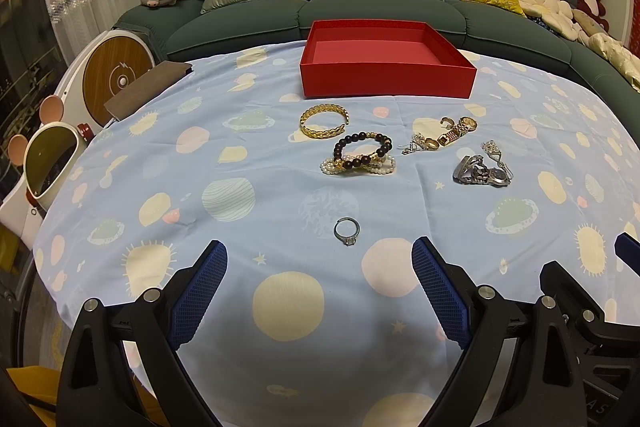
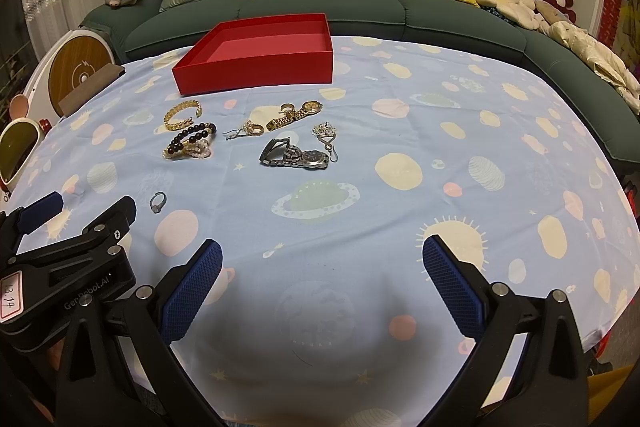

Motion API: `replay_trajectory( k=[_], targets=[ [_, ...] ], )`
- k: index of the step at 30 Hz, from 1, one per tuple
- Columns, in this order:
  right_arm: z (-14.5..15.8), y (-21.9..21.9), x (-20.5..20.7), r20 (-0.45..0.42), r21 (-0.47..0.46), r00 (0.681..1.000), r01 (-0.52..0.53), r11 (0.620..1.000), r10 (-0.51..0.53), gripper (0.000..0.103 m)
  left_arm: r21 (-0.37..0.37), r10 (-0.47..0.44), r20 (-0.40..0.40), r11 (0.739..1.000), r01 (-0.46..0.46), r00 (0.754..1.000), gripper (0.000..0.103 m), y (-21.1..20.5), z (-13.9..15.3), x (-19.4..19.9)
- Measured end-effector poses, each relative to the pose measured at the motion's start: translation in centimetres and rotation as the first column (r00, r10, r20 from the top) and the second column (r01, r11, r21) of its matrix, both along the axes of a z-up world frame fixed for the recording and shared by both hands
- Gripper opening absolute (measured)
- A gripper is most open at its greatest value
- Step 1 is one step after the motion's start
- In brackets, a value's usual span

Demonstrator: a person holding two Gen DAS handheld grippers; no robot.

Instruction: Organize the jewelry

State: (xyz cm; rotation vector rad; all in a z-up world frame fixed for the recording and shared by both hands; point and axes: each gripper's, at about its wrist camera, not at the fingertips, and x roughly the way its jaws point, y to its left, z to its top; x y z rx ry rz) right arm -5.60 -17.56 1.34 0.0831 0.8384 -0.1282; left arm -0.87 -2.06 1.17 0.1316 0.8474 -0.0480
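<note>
An empty red box (image 1: pixel 387 75) (image 2: pixel 256 73) stands at the far side of the table. In front of it lie a gold bangle (image 1: pixel 324 121) (image 2: pixel 182 115), a dark bead bracelet (image 1: pixel 363 149) (image 2: pixel 192 137) on a pearl bracelet (image 1: pixel 352 169), a gold watch (image 1: pixel 458 130) (image 2: pixel 295 114), small earrings (image 1: pixel 418 143) (image 2: pixel 246 131), a silver watch (image 1: pixel 482 171) (image 2: pixel 294 155) and a silver pendant (image 2: pixel 326 133). A silver ring (image 1: pixel 347 231) (image 2: pixel 157 202) lies nearest. My left gripper (image 1: pixel 320 255) is open, just short of the ring. My right gripper (image 2: pixel 322 255) is open and empty.
The table wears a light blue planet-print cloth (image 1: pixel 280 195). A green sofa (image 1: pixel 360 7) with cushions is behind it. A white exercise machine (image 1: pixel 116 75) and a brown pad (image 1: pixel 148 89) stand at the left edge. The left gripper also shows in the right wrist view (image 2: pixel 72 227).
</note>
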Motion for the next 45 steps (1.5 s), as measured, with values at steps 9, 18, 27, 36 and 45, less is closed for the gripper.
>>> replay_trajectory(
  k=[9, 18, 27, 36, 45],
  targets=[
    [0.0, 0.0, 0.0, 0.000, -0.002, 1.000, -0.001, 1.000, 0.001, 0.098, -0.001, -0.001, 0.000, 1.000, 0.001, 1.000, 0.090, 0.0, 0.0, 0.0],
    [0.5, -0.5, 0.3, 0.008, -0.011, 1.000, -0.013, 1.000, 0.013, 0.098, -0.008, -0.028, 0.009, 1.000, 0.028, 1.000, 0.092, 0.4, 0.8, 0.3],
    [-0.1, -2.2, 1.8, -0.007, 0.051, 1.000, 0.017, 0.999, -0.016, 0.098, -0.137, 0.008, -0.008, 0.990, -0.009, 1.000, 0.093, 3.4, 0.1, 4.4],
    [-1.3, -2.8, 4.1, -0.037, 0.095, 0.999, 0.028, 0.995, -0.025, 0.098, -0.263, -0.036, -0.095, 0.965, 0.010, 0.995, 0.092, 1.1, -1.5, 9.7],
    [-2.7, -3.9, 6.0, -0.074, 0.139, 0.997, 0.041, 0.989, -0.031, 0.098, -0.235, -0.015, -0.148, 0.972, -0.020, 0.989, 0.092, 0.2, -3.3, 10.8]
  ],
)
